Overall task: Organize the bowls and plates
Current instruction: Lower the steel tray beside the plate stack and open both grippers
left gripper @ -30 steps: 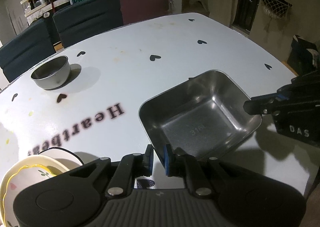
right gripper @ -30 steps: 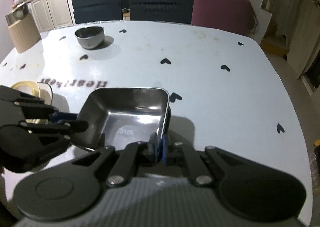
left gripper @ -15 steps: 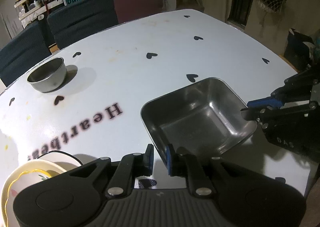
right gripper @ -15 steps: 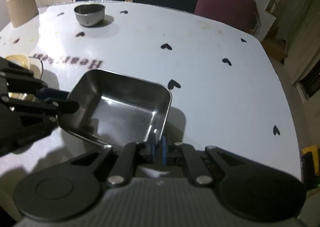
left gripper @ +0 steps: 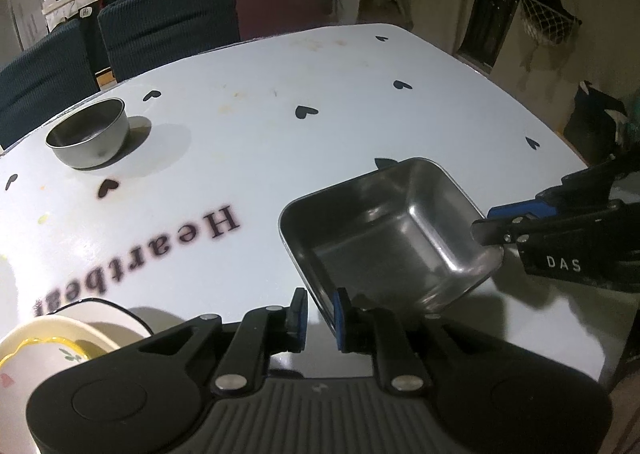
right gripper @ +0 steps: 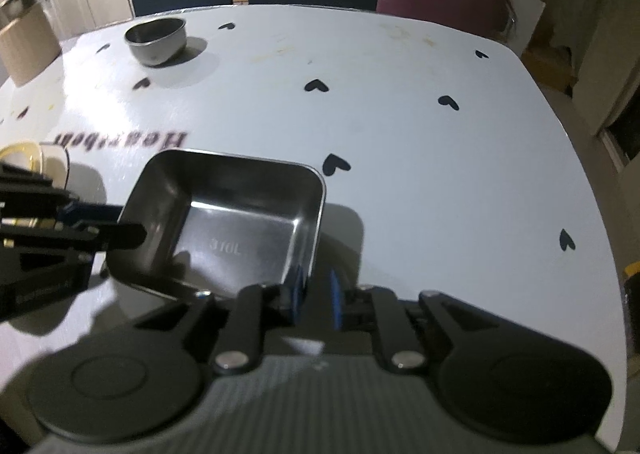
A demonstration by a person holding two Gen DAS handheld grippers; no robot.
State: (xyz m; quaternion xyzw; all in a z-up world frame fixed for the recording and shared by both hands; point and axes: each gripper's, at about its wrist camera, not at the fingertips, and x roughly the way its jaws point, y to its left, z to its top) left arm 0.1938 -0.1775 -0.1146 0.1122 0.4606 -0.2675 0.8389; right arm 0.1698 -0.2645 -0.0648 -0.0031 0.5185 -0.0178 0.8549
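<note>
A square stainless steel tray (left gripper: 384, 230) sits tilted on the white heart-printed desk (left gripper: 320, 94), its near rim between the parted left tongs (left gripper: 319, 316). The right tongs (left gripper: 490, 224) reach its right rim. A round steel bowl (left gripper: 89, 133) stands far left.

White table (left gripper: 360, 102) w/ black heart prints & "Heartbeat" lettering; on it: round steel bowl (left gripper: 89, 134), square steel tray (left gripper: 384, 234), stacked ceramic plates (left gripper: 52, 346).

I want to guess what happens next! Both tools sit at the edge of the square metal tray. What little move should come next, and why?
Probably slide both tools back off the tray. The right tool is opening its jaws with the rim loose between them, and the left tool shows a gap too, so neither grips it.
</note>
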